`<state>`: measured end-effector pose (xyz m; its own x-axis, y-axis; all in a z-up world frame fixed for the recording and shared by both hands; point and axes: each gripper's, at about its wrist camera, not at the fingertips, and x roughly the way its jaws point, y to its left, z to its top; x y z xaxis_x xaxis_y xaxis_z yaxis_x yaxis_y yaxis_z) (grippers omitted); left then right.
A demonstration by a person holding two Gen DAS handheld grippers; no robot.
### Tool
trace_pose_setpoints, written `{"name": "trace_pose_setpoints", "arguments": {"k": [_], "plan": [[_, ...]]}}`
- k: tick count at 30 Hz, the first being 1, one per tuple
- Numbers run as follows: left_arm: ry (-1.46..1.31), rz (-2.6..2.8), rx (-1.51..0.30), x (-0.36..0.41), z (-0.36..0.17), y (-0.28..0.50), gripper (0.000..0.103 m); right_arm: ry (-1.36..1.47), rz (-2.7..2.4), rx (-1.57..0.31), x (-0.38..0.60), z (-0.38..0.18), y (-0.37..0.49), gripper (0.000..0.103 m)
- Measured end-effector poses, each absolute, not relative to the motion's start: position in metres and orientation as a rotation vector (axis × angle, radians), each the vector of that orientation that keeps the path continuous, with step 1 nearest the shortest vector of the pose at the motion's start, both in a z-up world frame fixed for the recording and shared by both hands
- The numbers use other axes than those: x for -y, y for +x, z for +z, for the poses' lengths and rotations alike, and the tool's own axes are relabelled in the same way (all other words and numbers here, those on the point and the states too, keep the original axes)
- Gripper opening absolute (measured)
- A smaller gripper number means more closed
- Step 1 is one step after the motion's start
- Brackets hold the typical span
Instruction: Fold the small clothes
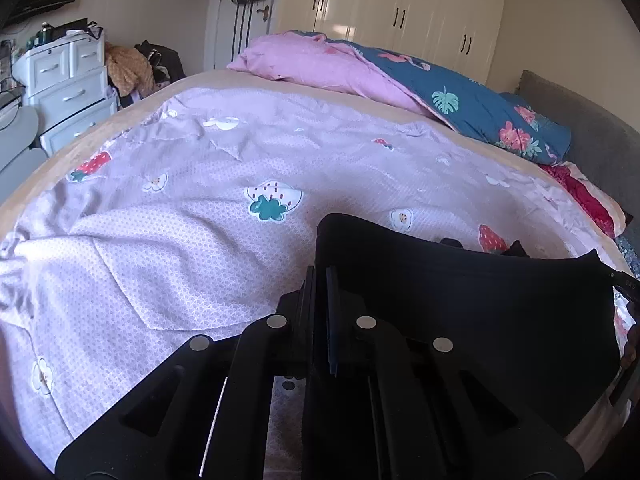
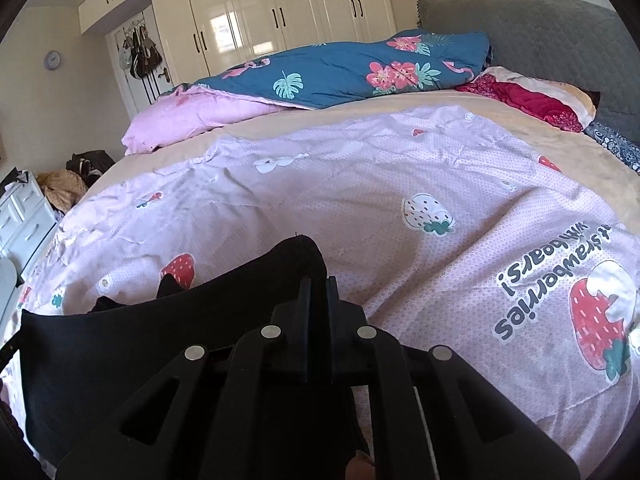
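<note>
We work over a wide lilac bedspread printed with strawberries and clouds (image 1: 192, 216), which lies flat and fairly smooth ahead of both tools and gives broad open cloth in front of us. Beyond it a strip of tan sheet (image 2: 280, 124) runs along the far side, and past that a rolled blue floral quilt with a pink lining (image 2: 336, 72) lies across the bed. The grey padded headboard (image 2: 540, 40) bounds the bed on our right, with a red and cream pillow (image 2: 532, 100) against it. Off the bed's left edge stands a white plastic drawer unit (image 1: 68, 84), and cream wardrobe doors (image 2: 256, 8) fill the far wall.

The small black garment (image 1: 460, 300) hangs stretched between the two tools, just above the bedspread. Our left gripper (image 1: 322, 284) has its fingers pressed together on the garment's left end, and our right gripper (image 2: 318, 296) is likewise clamped on its right end, so the cloth spans the gap as a taut dark band.

The garment's lower part is hidden behind the gripper bodies in both views, so we cannot make out its shape or what kind of clothing it is. Two small dark points (image 2: 168, 284) rise behind its top edge; what they are is unclear.
</note>
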<state>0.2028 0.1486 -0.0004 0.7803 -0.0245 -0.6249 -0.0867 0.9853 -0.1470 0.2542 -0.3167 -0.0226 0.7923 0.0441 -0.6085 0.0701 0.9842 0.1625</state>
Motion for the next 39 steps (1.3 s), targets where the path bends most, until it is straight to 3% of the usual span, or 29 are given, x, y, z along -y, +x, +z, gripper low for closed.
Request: {"name": "trace_pose_setpoints", "arguments": {"k": [11, 13, 20, 26, 32, 39], "plan": [[-0.203, 0.081, -0.690, -0.161, -0.002, 0.201, 0.001, 0.168, -0.069, -0.697, 0.326, -0.029, 0.250, 0.008], [-0.209, 0.083, -0.691, -0.163, -0.001, 0.198, 0.001, 0.169, -0.064, -0.701, 0.327, -0.028, 0.246, 0.013], [-0.243, 0.061, -0.688, -0.166, 0.006, 0.182, 0.028, 0.160, -0.038, -0.713, 0.328, -0.024, 0.229, 0.034], [-0.273, 0.024, -0.703, -0.164, 0.009, 0.165, 0.049, 0.139, -0.019, -0.749, 0.327, -0.027, 0.213, 0.044], [-0.322, 0.000, -0.731, -0.166, 0.006, 0.152, 0.060, 0.170, -0.016, -0.751, 0.333, -0.028, 0.200, 0.052], [-0.355, -0.031, -0.777, -0.166, -0.006, 0.140, 0.061, 0.200, 0.015, -0.799, 0.340, -0.039, 0.176, 0.053]]}}
